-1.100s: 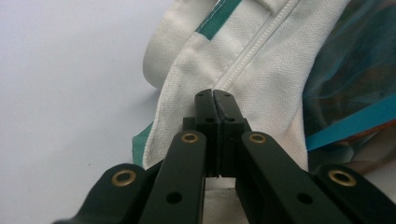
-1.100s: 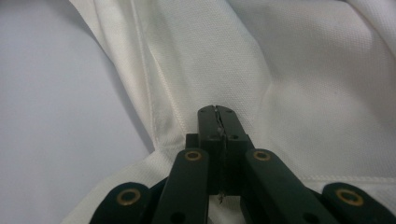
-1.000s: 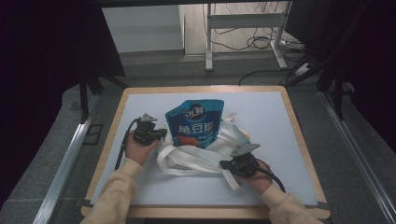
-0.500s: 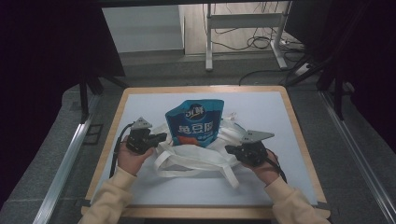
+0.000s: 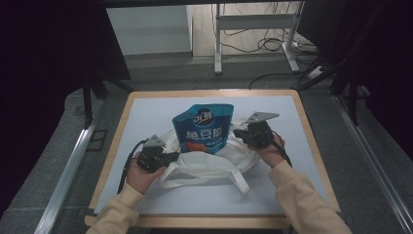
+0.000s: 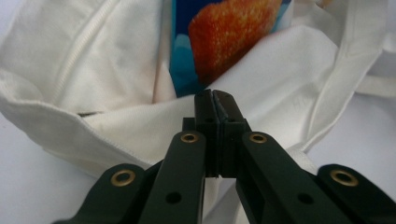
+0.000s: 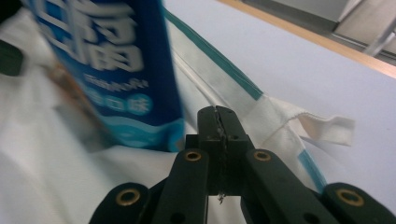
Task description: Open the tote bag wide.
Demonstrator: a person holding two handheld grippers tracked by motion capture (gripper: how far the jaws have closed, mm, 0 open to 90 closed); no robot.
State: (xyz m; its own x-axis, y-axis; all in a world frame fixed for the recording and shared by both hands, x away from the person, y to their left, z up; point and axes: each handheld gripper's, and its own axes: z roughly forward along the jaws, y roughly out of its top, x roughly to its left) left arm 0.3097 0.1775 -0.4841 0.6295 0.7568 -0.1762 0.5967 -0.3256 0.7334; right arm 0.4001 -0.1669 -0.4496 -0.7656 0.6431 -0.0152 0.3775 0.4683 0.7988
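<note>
White tabletop carries a cream tote bag with a blue snack pouch standing upright in its mouth. Left claw and right claw, pressed together on the bag's rim, flank the pouch.

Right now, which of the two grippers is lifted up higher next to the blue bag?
The right gripper. It is raised beside the blue pouch, pulling the white tote bag edge up, while the left gripper stays low at the bag's near rim.

High camera looks down on the wood-rimmed white table; both gripper cameras closely face the blue snack pouch
</note>
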